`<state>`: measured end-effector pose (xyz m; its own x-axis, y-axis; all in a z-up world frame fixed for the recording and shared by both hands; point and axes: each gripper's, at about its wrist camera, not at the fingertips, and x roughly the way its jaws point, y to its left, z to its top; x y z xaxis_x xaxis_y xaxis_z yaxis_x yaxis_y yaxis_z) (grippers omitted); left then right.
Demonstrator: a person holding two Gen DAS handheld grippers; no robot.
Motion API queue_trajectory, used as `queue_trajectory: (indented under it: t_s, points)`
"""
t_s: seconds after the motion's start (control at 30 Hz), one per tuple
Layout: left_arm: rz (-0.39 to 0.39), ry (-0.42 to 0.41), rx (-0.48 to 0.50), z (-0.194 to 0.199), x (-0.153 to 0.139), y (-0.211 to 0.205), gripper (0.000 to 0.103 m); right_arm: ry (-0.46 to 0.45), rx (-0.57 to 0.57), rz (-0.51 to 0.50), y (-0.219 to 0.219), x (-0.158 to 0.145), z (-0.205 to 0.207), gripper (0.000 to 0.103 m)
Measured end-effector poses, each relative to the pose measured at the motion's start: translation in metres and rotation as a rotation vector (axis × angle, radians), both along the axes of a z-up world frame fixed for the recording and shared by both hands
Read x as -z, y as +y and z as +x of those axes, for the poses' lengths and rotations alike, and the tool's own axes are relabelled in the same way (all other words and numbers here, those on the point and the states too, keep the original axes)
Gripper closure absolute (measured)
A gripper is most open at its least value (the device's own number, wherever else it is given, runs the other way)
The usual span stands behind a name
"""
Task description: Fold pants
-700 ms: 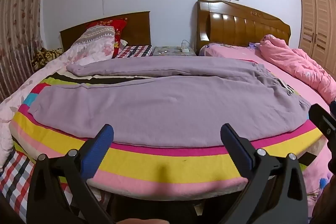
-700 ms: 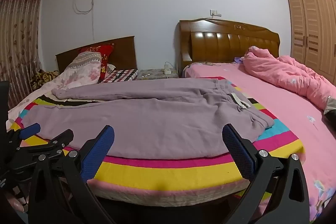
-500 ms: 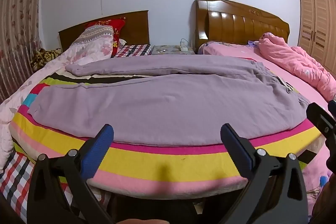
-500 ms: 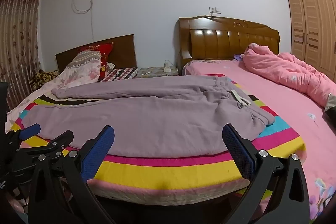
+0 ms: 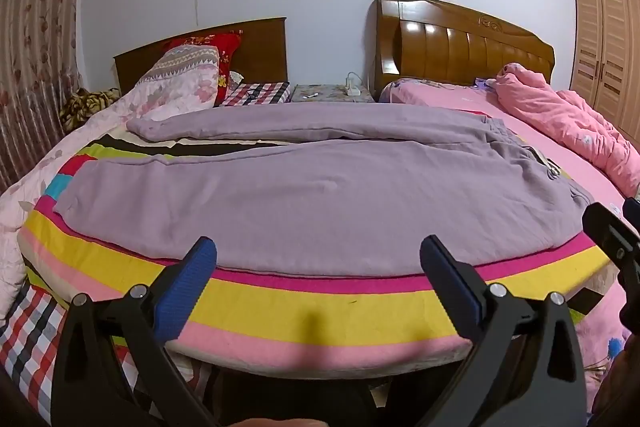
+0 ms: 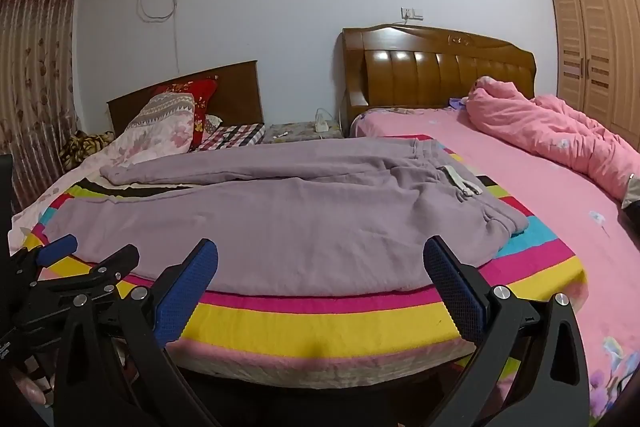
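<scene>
Lilac sweatpants [image 5: 320, 187] lie spread flat on a striped blanket [image 5: 320, 303] across the bed, legs pointing left, waistband with a white drawstring at the right [image 6: 460, 183]. The two legs lie apart, one behind the other. My left gripper [image 5: 318, 267] is open and empty, just short of the near leg's front edge. My right gripper [image 6: 320, 267] is open and empty, in front of the pants [image 6: 280, 219] near the waist end. The left gripper also shows at the lower left of the right wrist view [image 6: 76, 259].
A pink quilt [image 6: 560, 135] is heaped on the pink bed to the right. Pillows [image 5: 180, 87] lie by the far headboard at the left. A small nightstand [image 5: 332, 93] stands between the two wooden headboards. A wardrobe [image 6: 596, 39] is at the far right.
Both grippers have edged slightly closer to the bed; the pants look a little larger. The jaws stay open and the pants have not moved.
</scene>
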<state>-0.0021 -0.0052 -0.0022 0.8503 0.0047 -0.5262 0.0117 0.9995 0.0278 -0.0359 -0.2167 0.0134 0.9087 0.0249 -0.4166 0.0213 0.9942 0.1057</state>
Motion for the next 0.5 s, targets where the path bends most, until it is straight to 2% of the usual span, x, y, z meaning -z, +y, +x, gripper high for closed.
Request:
queue_trajectory:
  t_s: [0.5]
  points:
    - [-0.014,0.011,-0.005,0.0002,-0.0008,0.0039,0.001,0.01,-0.003,0.007,-0.0013,-0.0008,0.0003,0.004]
